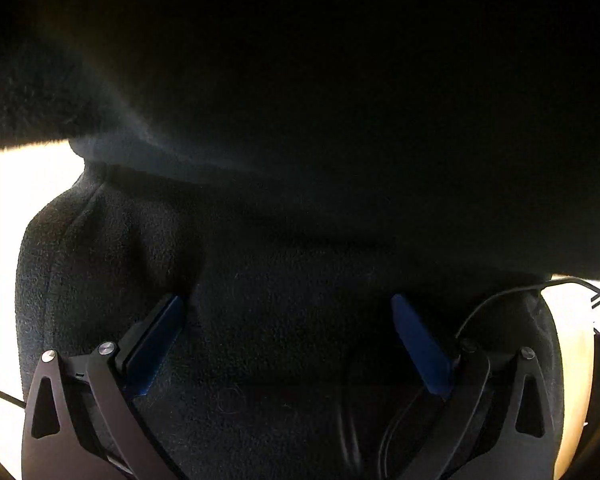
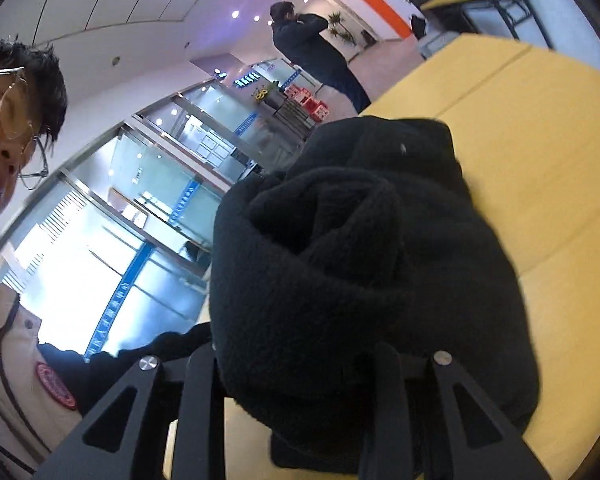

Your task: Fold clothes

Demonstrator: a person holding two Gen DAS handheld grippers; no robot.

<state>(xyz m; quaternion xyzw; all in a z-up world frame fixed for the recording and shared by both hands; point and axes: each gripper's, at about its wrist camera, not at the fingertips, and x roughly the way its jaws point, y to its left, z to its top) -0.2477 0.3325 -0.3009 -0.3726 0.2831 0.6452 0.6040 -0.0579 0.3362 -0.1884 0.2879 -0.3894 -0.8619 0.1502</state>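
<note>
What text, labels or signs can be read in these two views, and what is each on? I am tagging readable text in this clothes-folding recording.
No text can be read in either view.
Round red badge on the person's beige top: lettering too blurred.
Blue strips on the glass doors: characters too small.
Lit sign above the far doors: blurred.
Black fleece garment: no label visible in either view.

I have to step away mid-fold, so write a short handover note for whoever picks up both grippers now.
Left gripper: jaws wide open, black fleece garment lying loose between the blue pads, not pinched.
Right gripper: closed on a thick bunch of the same fleece, lifted above the yellow table.
Done: fabric gathered and raised on the right side.
Left: no neat fold visible yet; lay the garment flat, fold it, release.
</note>
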